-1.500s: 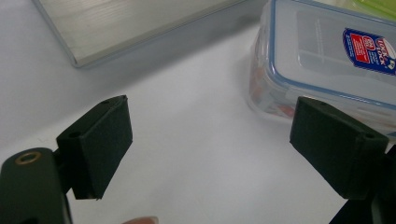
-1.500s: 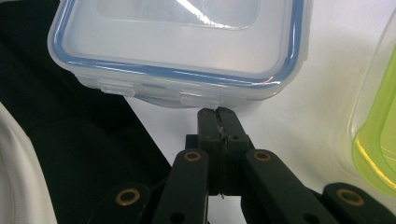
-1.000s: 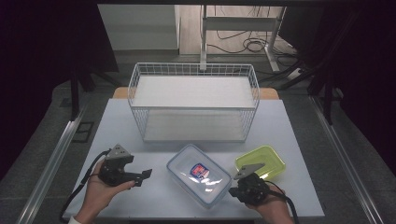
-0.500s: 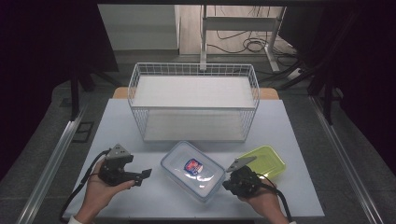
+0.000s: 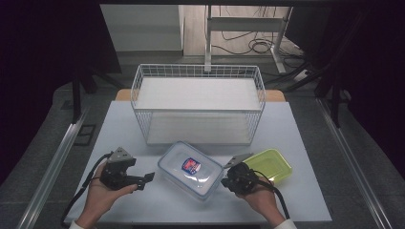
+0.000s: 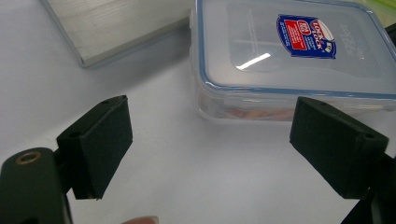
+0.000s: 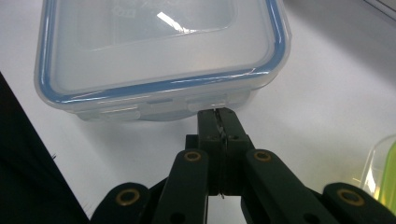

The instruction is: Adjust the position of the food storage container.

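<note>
left hand (image 5: 98, 198) low at the near left of the worktop (image 5: 305, 143), palm under the left hand-held gripper (image 5: 149, 177), aimed level and to the right at the food box (image 5: 191, 169). jaws wide apart, nothing between them; in the left gripper view the left hand-held gripper (image 6: 210, 154) frames bare worktop just short of the food box (image 6: 289, 56). right hand (image 5: 260, 198) at the near right, holding the right hand-held gripper (image 5: 223, 182) aimed left at the box's near right corner. in the right gripper view the right hand-held gripper (image 7: 217, 114) pinched fully together, empty, tips right against the side wall of the food box (image 7: 159, 51), just under the blue-edged lid.

forearms cut off by the bottom edge of the high view. contents of the box blurred behind frosted plastic, something reddish low inside, not identifiable. label print too small to read.

food box flat on the worktop, lid up, in front of the wire basket (image 5: 260, 90), between both hand-held grippers, long axis running diagonally from far left to near right. green tray (image 5: 277, 160) just beyond the right hand-held gripper, near the box's right end.
</note>
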{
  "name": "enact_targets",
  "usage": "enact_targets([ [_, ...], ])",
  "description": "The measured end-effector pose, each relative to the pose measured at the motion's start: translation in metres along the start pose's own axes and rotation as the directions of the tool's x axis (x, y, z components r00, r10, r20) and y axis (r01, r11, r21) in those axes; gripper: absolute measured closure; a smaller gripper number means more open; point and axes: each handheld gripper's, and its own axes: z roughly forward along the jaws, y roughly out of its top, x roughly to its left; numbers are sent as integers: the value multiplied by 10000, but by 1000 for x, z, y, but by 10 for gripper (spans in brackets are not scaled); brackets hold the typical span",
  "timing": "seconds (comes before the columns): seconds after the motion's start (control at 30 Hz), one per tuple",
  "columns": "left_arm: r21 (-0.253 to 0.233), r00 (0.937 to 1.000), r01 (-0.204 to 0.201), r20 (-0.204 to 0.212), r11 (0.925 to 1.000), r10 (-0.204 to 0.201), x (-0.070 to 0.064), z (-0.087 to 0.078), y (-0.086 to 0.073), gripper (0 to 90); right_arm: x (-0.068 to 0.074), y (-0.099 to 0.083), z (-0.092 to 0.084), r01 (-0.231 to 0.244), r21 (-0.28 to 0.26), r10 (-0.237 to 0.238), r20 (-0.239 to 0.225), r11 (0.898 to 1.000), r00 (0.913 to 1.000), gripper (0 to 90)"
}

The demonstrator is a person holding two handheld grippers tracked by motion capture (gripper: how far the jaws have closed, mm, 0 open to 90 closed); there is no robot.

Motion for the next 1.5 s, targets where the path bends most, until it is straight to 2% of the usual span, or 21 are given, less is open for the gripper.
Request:
enact_targets([
  [0.17,-29,10000,2,-14,10000,-2,0,-1,0,128,-1,-2,-8,-90,-241,90,0,9997,10000,891],
  [0.2,-33,10000,14,-35,10000,-14,1,-1,0,128,1,-5,-19,-122,-491,117,-90,9987,9999,891],
  [0.33,-58,10000,33,-53,10000,-33,1,-1,0,128,11,-9,-29,-21,-638,0,-336,9980,9994,891],
  [0.37,-67,10000,53,-48,10000,-54,1,-1,0,128,22,-11,-32,164,-686,-211,-678,9975,9975,891],
  [0.5,-60,10000,68,-32,10000,-68,1,0,1,128,43,-8,-24,695,-538,-757,-1235,9961,9895,891],
  [0.63,-62,10000,53,-30,10000,-53,2,1,1,128,66,-3,-10,1332,-372,-1374,-1545,9904,9784,891],
  [0.7,-33,10000,34,-42,10000,-34,2,1,1,128,76,0,-3,1581,-298,-1609,-1591,9870,9741,891],
  [0.8,-14,10000,-4,-42,10000,4,1,1,0,128,86,6,7,1765,-249,-1783,-1484,9840,9727,891],
  [1.0,-16,10000,-6,-58,10000,6,1,1,0,127,89,13,17,1862,-362,-1890,-1075,9819,9761,892],
  [1.07,-17,10000,-7,-61,10000,7,1,1,0,128,87,13,17,1743,-378,-1776,-1163,9840,9772,892],
  [1.2,-23,10000,-5,-54,10000,5,1,1,0,127,87,12,16,1749,-367,-1778,-977,9839,9792,892],
  [1.37,-15,10000,-13,-73,10000,13,1,1,0,127,84,11,15,1627,-316,-1648,-850,9862,9827,892],
  [1.5,1,10000,-28,-84,10000,28,1,1,0,127,74,8,12,1453,-308,-1470,-626,9889,9872,892],
])
